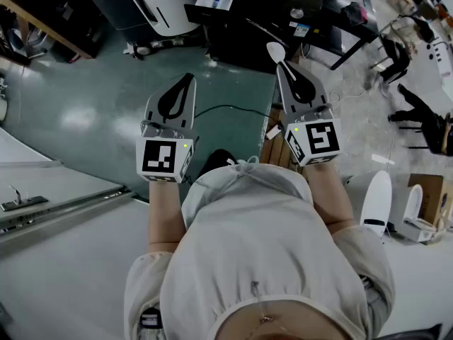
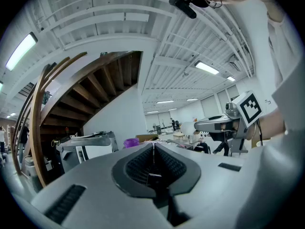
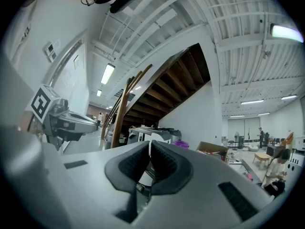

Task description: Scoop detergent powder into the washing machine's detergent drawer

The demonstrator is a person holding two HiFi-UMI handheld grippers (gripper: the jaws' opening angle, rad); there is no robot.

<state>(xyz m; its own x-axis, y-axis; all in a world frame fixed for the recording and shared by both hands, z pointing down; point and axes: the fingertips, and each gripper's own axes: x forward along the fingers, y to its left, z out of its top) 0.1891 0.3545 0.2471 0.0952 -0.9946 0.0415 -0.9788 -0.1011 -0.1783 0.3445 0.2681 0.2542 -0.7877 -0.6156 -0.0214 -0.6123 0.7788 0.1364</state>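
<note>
In the head view both grippers are held out in front of the person's body, above the green floor. My right gripper [image 1: 284, 64] is shut on the handle of a white scoop [image 1: 275, 50], whose bowl sticks out past the jaw tips. From the left gripper view, the scoop's pale bowl [image 2: 189, 127] shows at the tip of the right gripper [image 2: 209, 124]. My left gripper [image 1: 187, 77] is shut with nothing in it, its pads pressed together [image 2: 153, 145]. In the right gripper view the jaws [image 3: 150, 143] are closed. No detergent powder or drawer is visible.
A black table [image 1: 283, 20] with small items and a white appliance [image 1: 166, 9] stand ahead. A white surface with a metal rail [image 1: 64, 204] lies at the left. A wooden pallet [image 1: 272, 147] and a cable [image 1: 226, 108] lie on the floor. A wooden staircase [image 3: 167, 85] rises beyond.
</note>
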